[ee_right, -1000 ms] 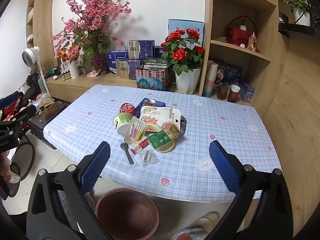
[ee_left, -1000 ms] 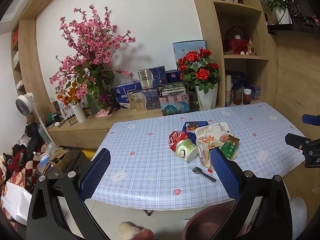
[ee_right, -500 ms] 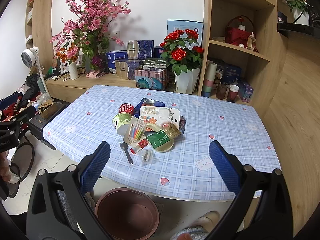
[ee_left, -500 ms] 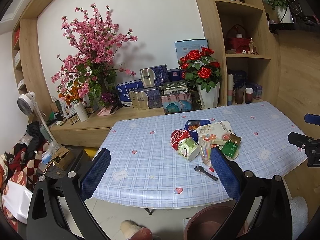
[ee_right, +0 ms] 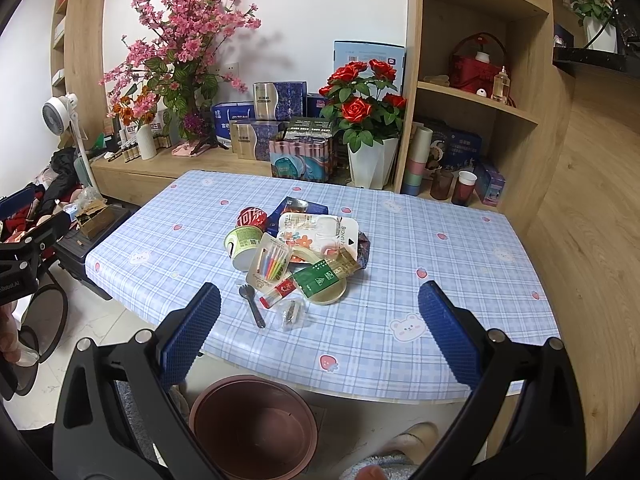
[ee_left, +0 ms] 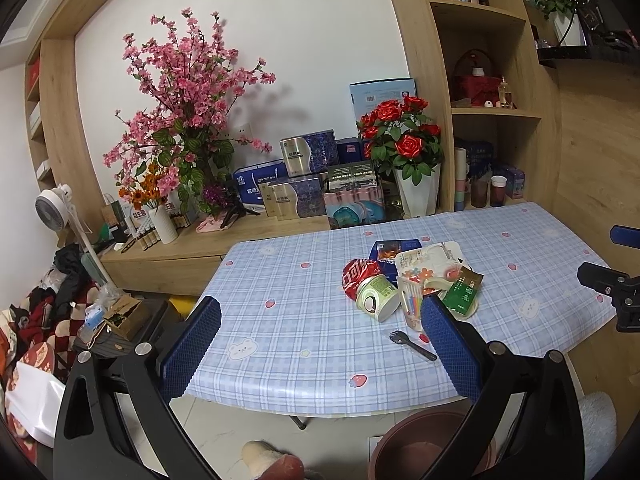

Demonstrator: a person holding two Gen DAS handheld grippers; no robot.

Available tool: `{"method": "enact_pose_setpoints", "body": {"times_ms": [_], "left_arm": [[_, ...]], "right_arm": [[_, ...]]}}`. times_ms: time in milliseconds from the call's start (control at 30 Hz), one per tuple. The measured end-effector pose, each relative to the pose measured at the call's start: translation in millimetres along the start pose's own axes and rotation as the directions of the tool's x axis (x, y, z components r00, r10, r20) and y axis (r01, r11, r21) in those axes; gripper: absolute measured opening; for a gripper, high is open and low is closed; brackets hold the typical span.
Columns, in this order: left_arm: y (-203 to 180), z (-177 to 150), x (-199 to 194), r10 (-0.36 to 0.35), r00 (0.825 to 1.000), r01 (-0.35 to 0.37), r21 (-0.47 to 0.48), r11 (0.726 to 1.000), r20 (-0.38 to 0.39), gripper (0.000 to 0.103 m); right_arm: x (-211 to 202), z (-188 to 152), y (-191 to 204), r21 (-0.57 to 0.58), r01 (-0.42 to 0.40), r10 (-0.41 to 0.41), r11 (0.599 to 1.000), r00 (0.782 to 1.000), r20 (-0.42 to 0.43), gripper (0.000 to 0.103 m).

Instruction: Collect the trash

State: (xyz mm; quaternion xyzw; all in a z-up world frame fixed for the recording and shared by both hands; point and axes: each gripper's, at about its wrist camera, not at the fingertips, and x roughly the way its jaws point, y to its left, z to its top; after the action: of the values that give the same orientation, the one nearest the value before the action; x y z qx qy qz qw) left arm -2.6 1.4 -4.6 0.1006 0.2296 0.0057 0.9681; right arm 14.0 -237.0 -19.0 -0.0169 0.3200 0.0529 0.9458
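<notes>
Since a second ago both cameras have shifted only slightly: in the left wrist view the table and its litter sit marginally higher and further right, and in the right wrist view the scene is almost unchanged. Nothing on the table has been displaced.

The table (ee_right: 460, 240), covered in a blue checked cloth, stands in front of a wooden shelf unit (ee_right: 472, 92) and a low sideboard (ee_right: 192, 160) carrying a pink blossom arrangement (ee_right: 180, 32), stacked boxes (ee_right: 276, 120) and a pot of red roses (ee_right: 360, 112).

On the floor below the table's near edge stands a brown bin (ee_right: 256, 424), open at the top.

The left gripper (ee_left: 320, 344) is held before the table's near edge, jaws spread wide with nothing between them. The right gripper (ee_right: 320, 328) is likewise held short of the table, jaws fully apart and empty.

The trash lies in one heap at the middle of the table. It comprises a white plastic tray (ee_right: 320, 232) on a dark blue packet (ee_right: 292, 206), a tipped green paper cup (ee_right: 240, 244) just beside a crushed red can (ee_right: 252, 216), a clear pack of coloured sticks (ee_right: 270, 266), a green sachet (ee_right: 318, 280) lying on a round lid (ee_right: 332, 298), a black spork (ee_right: 252, 304) and a small clear wrapper (ee_right: 290, 312) nearest the edge.

A person's slippered foot (ee_right: 416, 436) shows near the bin.
</notes>
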Motion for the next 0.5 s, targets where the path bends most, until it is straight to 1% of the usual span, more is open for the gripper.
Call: {"method": "enact_pose_setpoints", "body": {"times_ms": [500], "left_arm": [[-0.5, -1.1, 0.3, 0.0, 1.0, 0.0, 0.0, 1.0, 0.001, 0.098]], "right_arm": [[-1.4, -1.7, 0.1, -0.001, 0.001, -0.001, 1.0, 1.0, 0.0, 0.097]]}}
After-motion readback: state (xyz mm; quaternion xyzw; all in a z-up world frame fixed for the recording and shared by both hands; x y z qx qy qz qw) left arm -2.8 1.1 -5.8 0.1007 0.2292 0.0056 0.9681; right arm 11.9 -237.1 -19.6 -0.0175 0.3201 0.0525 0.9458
